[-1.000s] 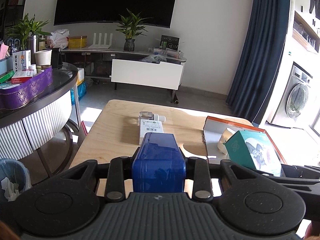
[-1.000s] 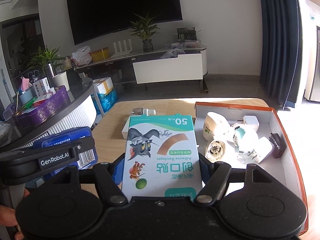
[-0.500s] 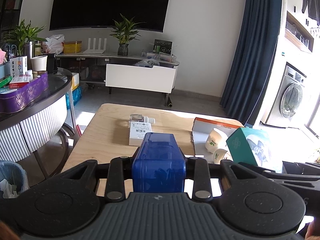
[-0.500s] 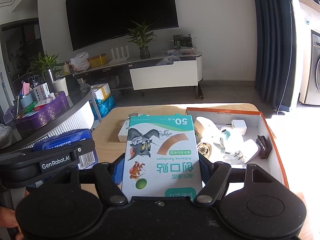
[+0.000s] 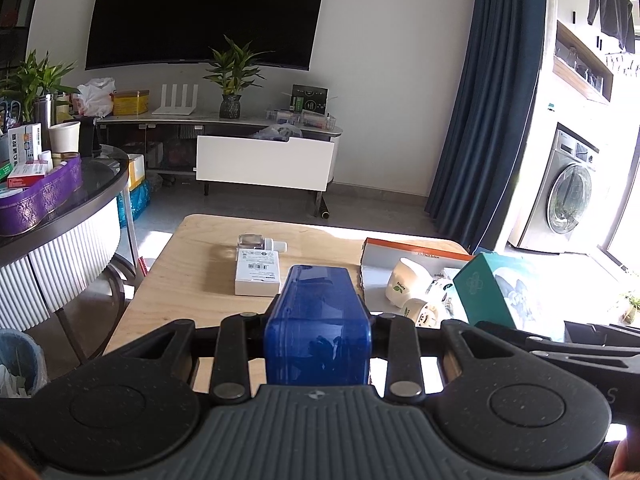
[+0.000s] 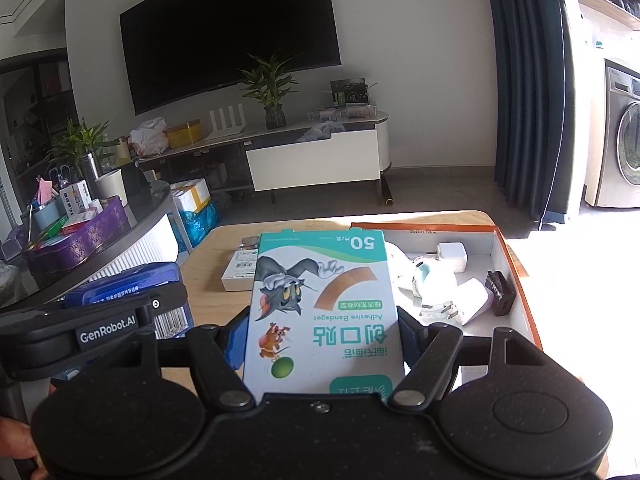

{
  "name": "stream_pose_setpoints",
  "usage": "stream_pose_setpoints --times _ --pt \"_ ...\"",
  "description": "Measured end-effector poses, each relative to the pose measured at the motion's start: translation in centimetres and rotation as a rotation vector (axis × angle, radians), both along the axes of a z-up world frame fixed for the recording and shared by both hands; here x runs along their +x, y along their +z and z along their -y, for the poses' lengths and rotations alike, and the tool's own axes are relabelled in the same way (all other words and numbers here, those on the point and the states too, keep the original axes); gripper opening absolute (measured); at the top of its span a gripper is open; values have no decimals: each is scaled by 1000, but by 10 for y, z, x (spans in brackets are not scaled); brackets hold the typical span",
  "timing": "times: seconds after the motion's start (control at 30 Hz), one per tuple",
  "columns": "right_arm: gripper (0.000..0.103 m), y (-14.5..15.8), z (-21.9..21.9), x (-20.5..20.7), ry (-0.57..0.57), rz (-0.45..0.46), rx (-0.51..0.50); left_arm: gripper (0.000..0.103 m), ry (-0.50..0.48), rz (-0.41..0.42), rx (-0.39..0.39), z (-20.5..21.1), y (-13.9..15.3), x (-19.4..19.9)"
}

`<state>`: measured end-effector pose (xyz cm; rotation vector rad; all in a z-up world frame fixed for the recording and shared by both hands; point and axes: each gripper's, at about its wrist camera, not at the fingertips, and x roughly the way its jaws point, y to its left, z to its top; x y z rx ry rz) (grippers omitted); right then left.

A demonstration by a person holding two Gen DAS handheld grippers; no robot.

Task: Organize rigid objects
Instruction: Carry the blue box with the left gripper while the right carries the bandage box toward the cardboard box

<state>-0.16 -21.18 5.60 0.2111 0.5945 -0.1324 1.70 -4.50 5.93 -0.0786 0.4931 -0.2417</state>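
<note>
Both grippers sit higher and further back from the light wooden tabletop (image 5: 192, 280) than a second ago, so more of its surface shows in each view; the loads are unchanged. Left gripper (image 5: 318, 344): jaws closed on a translucent blue plastic box (image 5: 318, 320), held in the air over the near edge of the tabletop. Right gripper (image 6: 320, 344): jaws closed on the flat teal-and-white cardboard box of adhesive bandages (image 6: 322, 304) with cartoon print, also held aloft, just left of the tray. Container: a shallow white cardboard tray with orange rim (image 6: 516, 264) on the right part of the tabletop. Contents visible: white square power adapter (image 6: 452, 256), second white plug with bare prongs (image 6: 468, 300), small dark brown block (image 6: 498, 294), pale teal-and-white rounded gadget (image 6: 426, 276), and, in the left wrist view, two cream rounded pieces (image 5: 408, 286); exact nature of those unclear. Outside the tray: a flat white carton with barcode label (image 5: 258, 270) and, touching its far end, a small clear bottle with white cap (image 5: 260, 242). Judgement: task partly done. Several small items are already gathered in the tray; the two held boxes are in transit, destination not evident, and carton and bottle appear untouched. At least four items remain to place.
</note>
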Motion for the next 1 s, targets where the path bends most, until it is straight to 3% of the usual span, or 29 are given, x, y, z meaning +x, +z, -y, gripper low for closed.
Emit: stream_pose_setpoints --times 1.0 --pt "84 4 30 -18 -101 18 -13 33 -107 5 17 37 -4 4"
